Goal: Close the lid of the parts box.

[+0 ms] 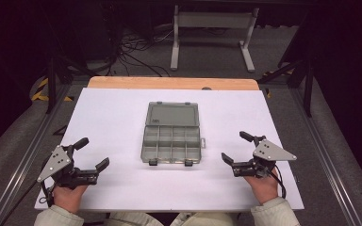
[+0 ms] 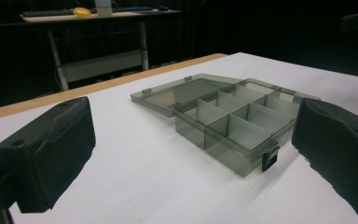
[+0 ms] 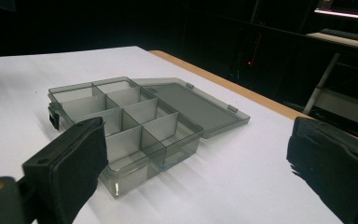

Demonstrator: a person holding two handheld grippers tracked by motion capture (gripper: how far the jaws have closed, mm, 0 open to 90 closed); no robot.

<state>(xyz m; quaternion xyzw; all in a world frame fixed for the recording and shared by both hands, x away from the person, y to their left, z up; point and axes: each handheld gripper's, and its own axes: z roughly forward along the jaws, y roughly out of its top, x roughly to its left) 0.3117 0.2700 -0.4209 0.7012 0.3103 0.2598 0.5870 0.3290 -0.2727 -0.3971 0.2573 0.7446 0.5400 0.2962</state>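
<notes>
From above, the smoky translucent plastic compartment box (image 1: 172,139) lies open mid-counter, lid flat toward the far edge, long axis near-to-far, equally near the left tool (image 1: 94,154) and right tool (image 1: 233,147), both spread wide. The left gripper view shows it ahead-right; the right gripper view, ahead-left.

We are in what looks like a lab or recording studio — dark all round, with light falling only on the work surface. The white table top (image 1: 122,117) sits on a wooden board (image 1: 169,83), framed by metal rails (image 1: 26,155) at each side. Behind it cables (image 1: 132,52) sprawl over a grey carpeted floor, beside a desk frame (image 1: 212,28) on white legs — and black-and-yellow hazard tape (image 1: 40,92) marks the floor at the left.
</notes>
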